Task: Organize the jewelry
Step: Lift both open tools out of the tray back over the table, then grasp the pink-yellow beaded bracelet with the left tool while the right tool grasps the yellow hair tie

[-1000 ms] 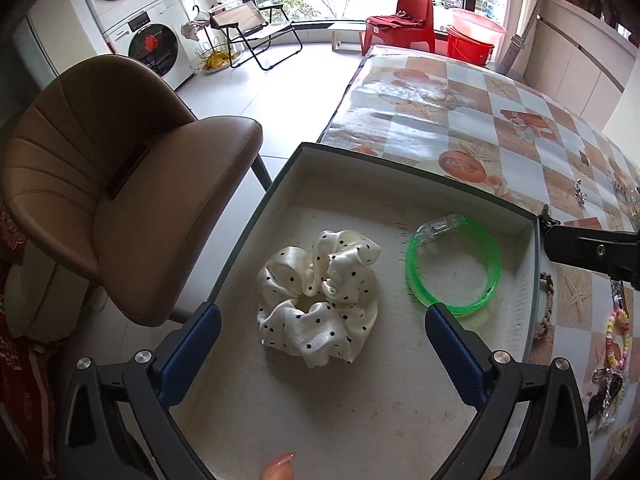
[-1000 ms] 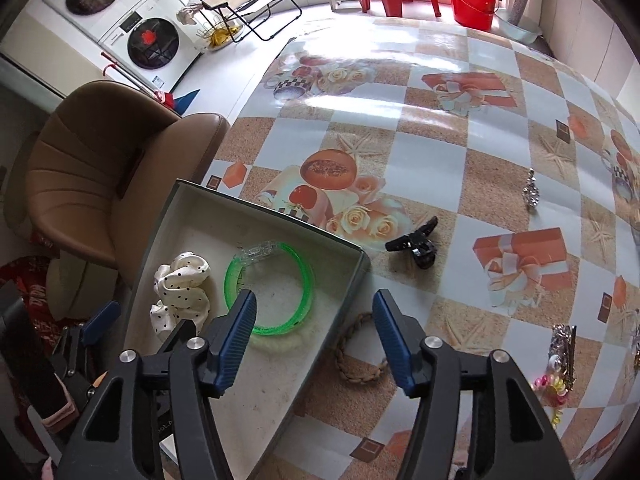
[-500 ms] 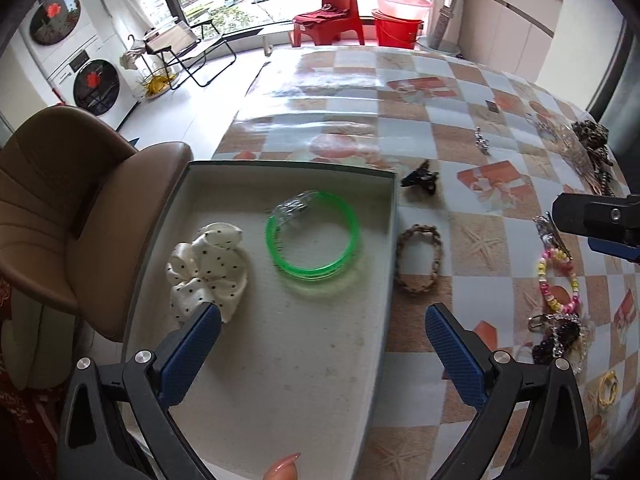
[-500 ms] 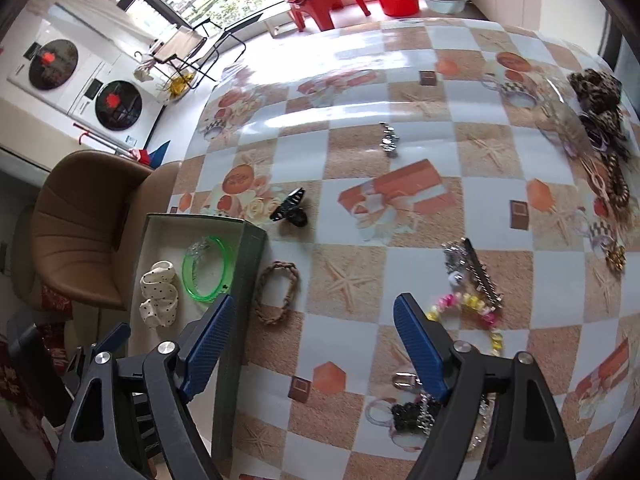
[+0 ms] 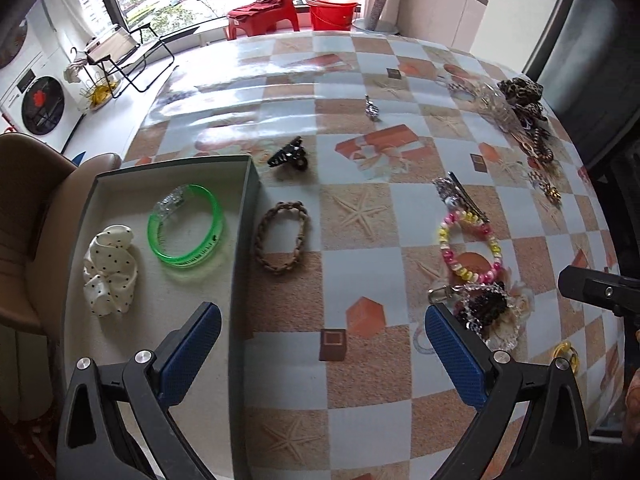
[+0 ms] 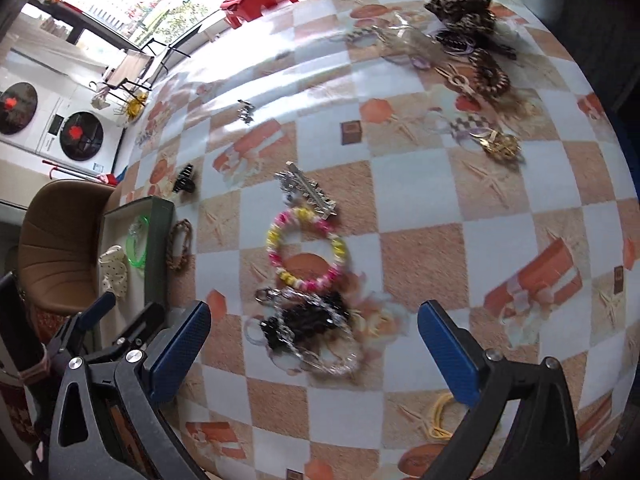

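A dark open box [image 5: 249, 216] at the table's left edge holds a green bangle [image 5: 185, 225] and a white dotted scrunchie [image 5: 109, 269]. Beside the box lie a brown braided band [image 5: 282, 237] and a black claw clip [image 5: 289, 157]. A pink and yellow bead bracelet [image 5: 469, 246], a silver hair clip [image 5: 460, 195] and a dark chain pile [image 5: 484, 308] lie at the right. My left gripper [image 5: 322, 354] is open and empty above the box's edge. My right gripper [image 6: 314, 354] is open and empty above the chain pile [image 6: 308, 328] and the bead bracelet [image 6: 305, 245].
A brown chair [image 5: 24, 208] stands left of the table. More scrunchies and hair pieces [image 6: 468, 16] lie at the far right corner. A small silver piece [image 5: 372, 109] lies mid-table, a yellow band [image 6: 440, 420] near the front edge. The box also shows in the right wrist view [image 6: 159, 240].
Both grippers have swung to the right, away from the box and over the table. The right gripper now hangs over the bead bracelet and chain pile. Both stay open.
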